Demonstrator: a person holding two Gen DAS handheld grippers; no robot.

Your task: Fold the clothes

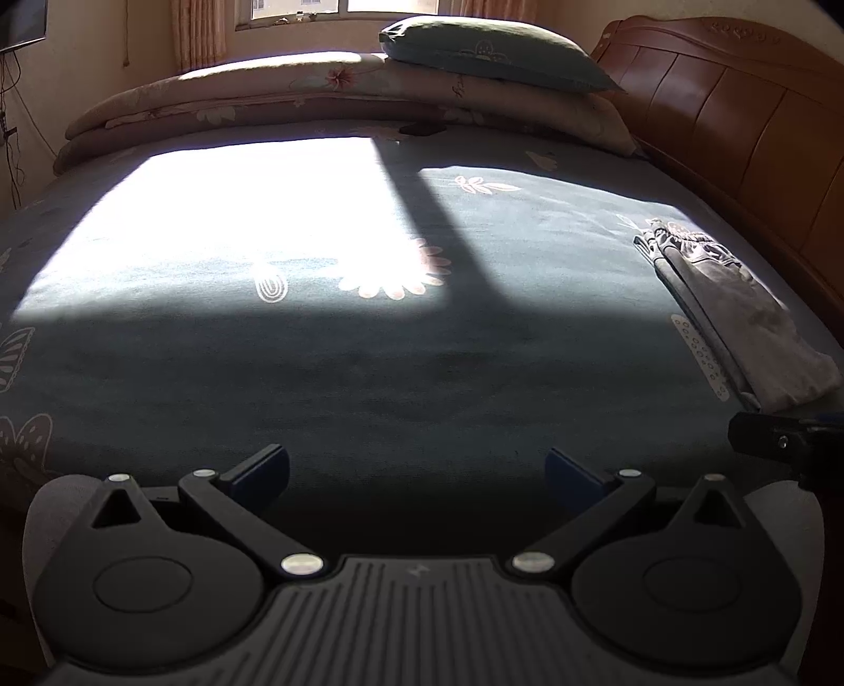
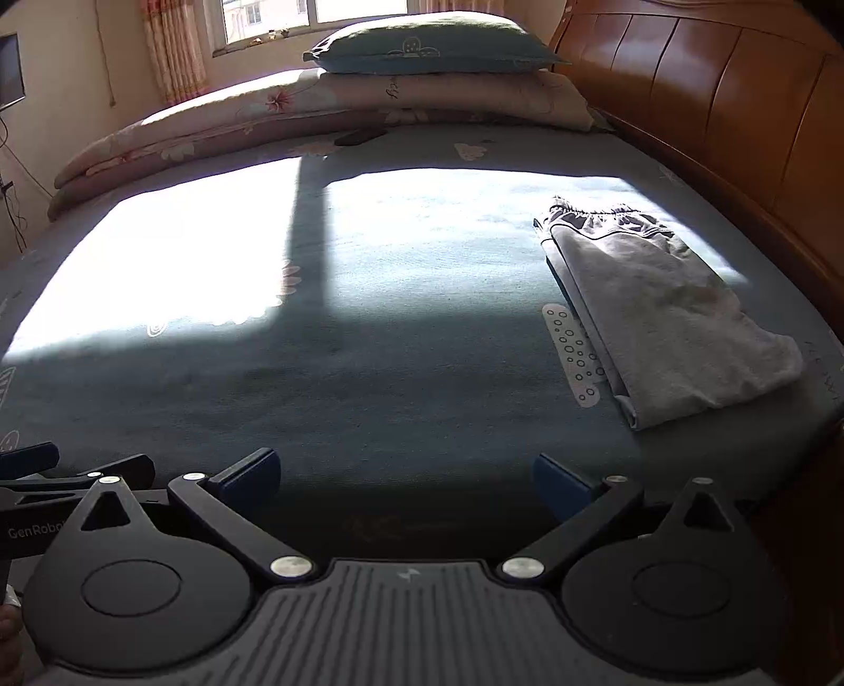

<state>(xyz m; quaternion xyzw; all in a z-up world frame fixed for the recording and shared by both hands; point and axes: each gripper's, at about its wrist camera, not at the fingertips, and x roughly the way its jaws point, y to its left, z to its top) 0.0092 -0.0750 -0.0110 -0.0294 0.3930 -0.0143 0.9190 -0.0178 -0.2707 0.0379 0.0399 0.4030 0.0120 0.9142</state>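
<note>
Both grippers hang spread wide and empty, left gripper [image 1: 416,472] and right gripper [image 2: 406,475], while the folded grey shorts [image 2: 664,311] lie at two o'clock near the bed's [image 2: 369,401] edge, where a careless snag could undo the folds.

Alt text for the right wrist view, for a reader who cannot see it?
Folded grey shorts lie on a dark blue bed near the wooden headboard. The open right claw hovers empty in front; a pillow tops a folded quilt.

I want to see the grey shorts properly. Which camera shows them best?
The right wrist view: the folded grey shorts lie whole and sunlit, waistband visible. The left wrist view squeezes them against its right edge, distorted.
</note>
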